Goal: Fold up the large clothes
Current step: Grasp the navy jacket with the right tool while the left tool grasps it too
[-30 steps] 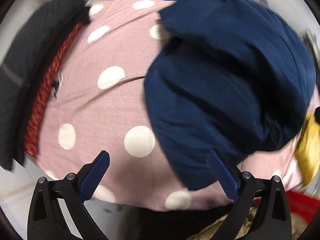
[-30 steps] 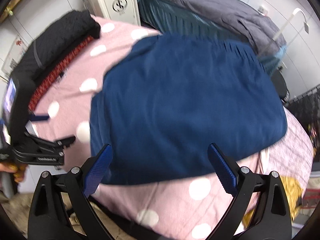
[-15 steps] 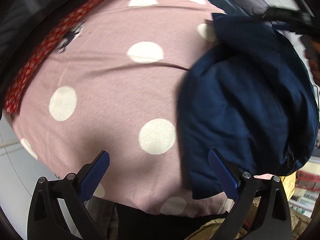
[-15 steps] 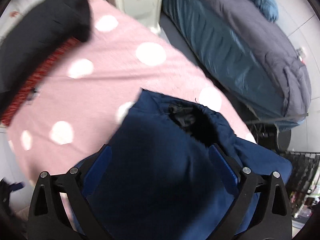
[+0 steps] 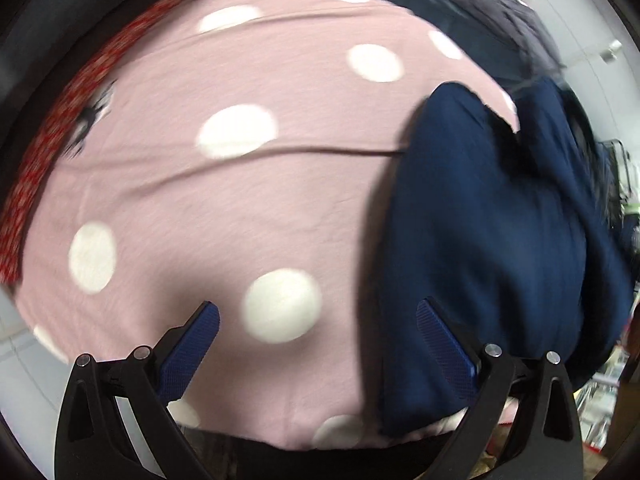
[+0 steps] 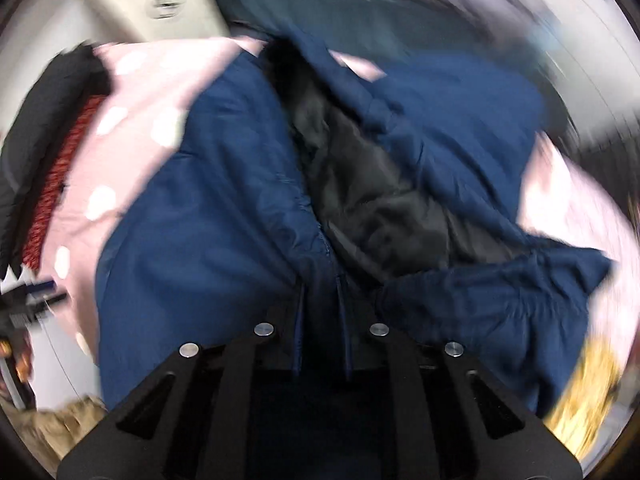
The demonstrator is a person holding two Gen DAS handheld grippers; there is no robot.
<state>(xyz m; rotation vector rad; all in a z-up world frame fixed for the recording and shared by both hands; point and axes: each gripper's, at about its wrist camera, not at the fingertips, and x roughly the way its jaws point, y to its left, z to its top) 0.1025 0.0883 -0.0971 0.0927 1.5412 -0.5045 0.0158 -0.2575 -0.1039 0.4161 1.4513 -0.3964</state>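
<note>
Since half a second earlier, the right claw (image 6: 320,308) had gone from spread to clamped on the navy jacket (image 6: 208,216), baring its black lining (image 6: 376,200) at frame centre. The left claw (image 5: 318,332) stayed spread over the pink polka-dot table (image 5: 240,208), with the jacket at right.

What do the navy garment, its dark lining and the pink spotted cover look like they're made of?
Navy garment: matte woven fabric, perhaps cotton or a blend, with soft creases and a gathered hem.
Dark lining: thin and slightly glossy, likely synthetic; its crumples catch light.
Pink spotted cover: soft matte cloth with faint heathered streaks, probably a cotton knit.
</note>
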